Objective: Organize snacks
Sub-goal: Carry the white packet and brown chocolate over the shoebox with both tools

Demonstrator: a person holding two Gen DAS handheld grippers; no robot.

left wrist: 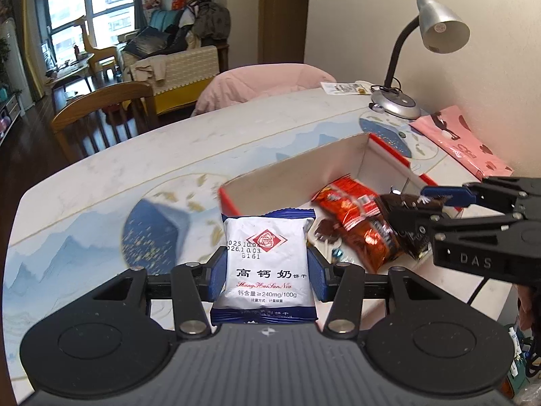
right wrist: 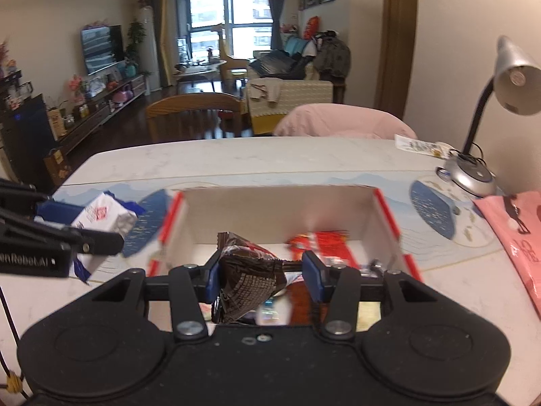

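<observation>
Marble table [left wrist: 101, 176] bears lamp [left wrist: 436, 23]; left gripper [left wrist: 267, 264] clamps biscuit packet [left wrist: 267, 270], right gripper [right wrist: 260, 270] seemingly brown wrapper [right wrist: 250, 284].

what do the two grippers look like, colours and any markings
Both are matte black linkage grippers with blue finger pads and silver pivot bolts. The left gripper carries white lettering on its side, blurred in the right wrist view. The right gripper shows raised "DAS" lettering in the left wrist view, with a thin black cable hanging below it.

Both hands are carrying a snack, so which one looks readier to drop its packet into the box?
Probably the right gripper: its crinkled brown wrapper already hangs over the open red-and-white cardboard box. The left gripper holds its white-and-blue biscuit packet over the table beside the box.
</observation>
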